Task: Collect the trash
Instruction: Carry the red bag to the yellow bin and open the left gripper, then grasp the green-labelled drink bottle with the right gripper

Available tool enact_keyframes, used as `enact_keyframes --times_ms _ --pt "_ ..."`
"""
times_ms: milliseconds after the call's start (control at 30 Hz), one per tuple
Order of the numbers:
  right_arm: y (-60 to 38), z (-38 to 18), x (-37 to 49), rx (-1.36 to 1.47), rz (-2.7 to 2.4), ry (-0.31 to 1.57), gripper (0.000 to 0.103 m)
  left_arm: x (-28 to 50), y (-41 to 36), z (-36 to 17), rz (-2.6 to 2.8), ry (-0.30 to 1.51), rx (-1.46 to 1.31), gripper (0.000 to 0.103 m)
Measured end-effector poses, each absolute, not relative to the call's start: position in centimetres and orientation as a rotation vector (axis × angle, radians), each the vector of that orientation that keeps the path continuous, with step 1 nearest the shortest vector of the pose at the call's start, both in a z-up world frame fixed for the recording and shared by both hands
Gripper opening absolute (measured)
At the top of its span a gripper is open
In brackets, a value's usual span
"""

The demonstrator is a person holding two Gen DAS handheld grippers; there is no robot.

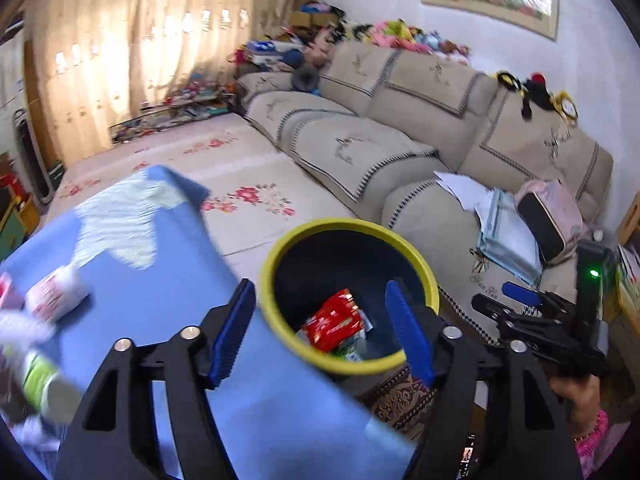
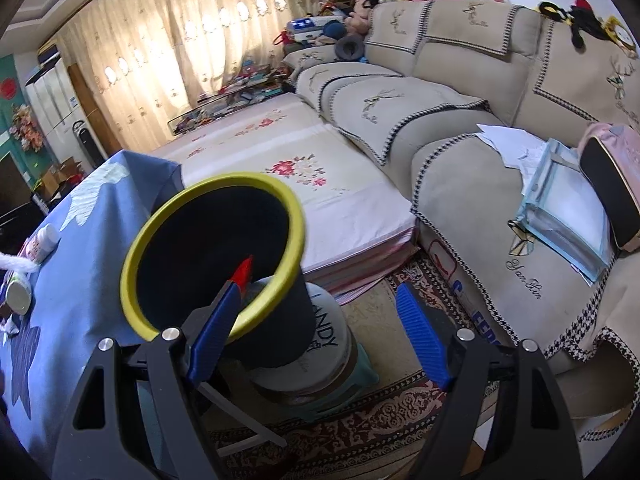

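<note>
A black bin with a yellow rim point(image 1: 348, 224) stands beside the blue-clothed table point(image 1: 160, 304). A red wrapper point(image 1: 334, 322) and other scraps lie on the bin's bottom. My left gripper point(image 1: 320, 292) hangs open above the bin's mouth, with nothing between its fingers. A white bottle with red print point(image 1: 56, 292) and a green-labelled bottle point(image 1: 38, 380) lie on the table to the left. My right gripper point(image 2: 320, 290) is open and empty, just right of the bin point(image 2: 216, 184); a tip of the red wrapper point(image 2: 244, 270) shows inside. The right gripper point(image 1: 500, 298) also appears in the left wrist view.
The bin rests on a white bucket point(image 2: 332, 344) set on a teal stool point(image 2: 360, 384). A beige sofa point(image 2: 460, 152) with papers and a pink bag point(image 2: 612, 184) runs along the right. A floral mat point(image 2: 304, 176) lies behind, over a patterned rug point(image 2: 380, 416).
</note>
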State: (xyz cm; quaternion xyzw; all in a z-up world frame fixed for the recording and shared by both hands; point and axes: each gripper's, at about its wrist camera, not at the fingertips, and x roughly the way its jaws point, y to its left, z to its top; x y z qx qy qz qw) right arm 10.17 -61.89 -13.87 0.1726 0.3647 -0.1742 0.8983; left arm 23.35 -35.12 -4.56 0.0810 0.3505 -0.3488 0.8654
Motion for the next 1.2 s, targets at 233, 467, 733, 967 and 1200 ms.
enact_keyframes --times_ms 233,467,733,967,1200 --pt "-55.5 -12.1 13.5 0.287 -0.183 0.745 0.076 18.8 -23.1 -3.0 -0.525 0.663 0.091 0.087" --pt "-45.3 -9.8 18.6 0.216 0.139 0.742 0.076 16.2 -11.8 -3.3 -0.283 0.657 0.035 0.087" --pt "-32.7 -9.2 24.0 0.037 0.457 0.742 0.076 15.6 -5.3 -4.5 -0.21 0.664 -0.027 0.087" --pt "-26.6 -10.9 28.4 -0.097 0.53 0.789 0.076 16.0 -4.5 -5.6 -0.223 0.682 -0.065 0.087" --pt "-24.3 -12.1 29.8 -0.14 0.566 0.805 0.074 16.4 -3.8 -6.6 -0.236 0.698 -0.103 0.087"
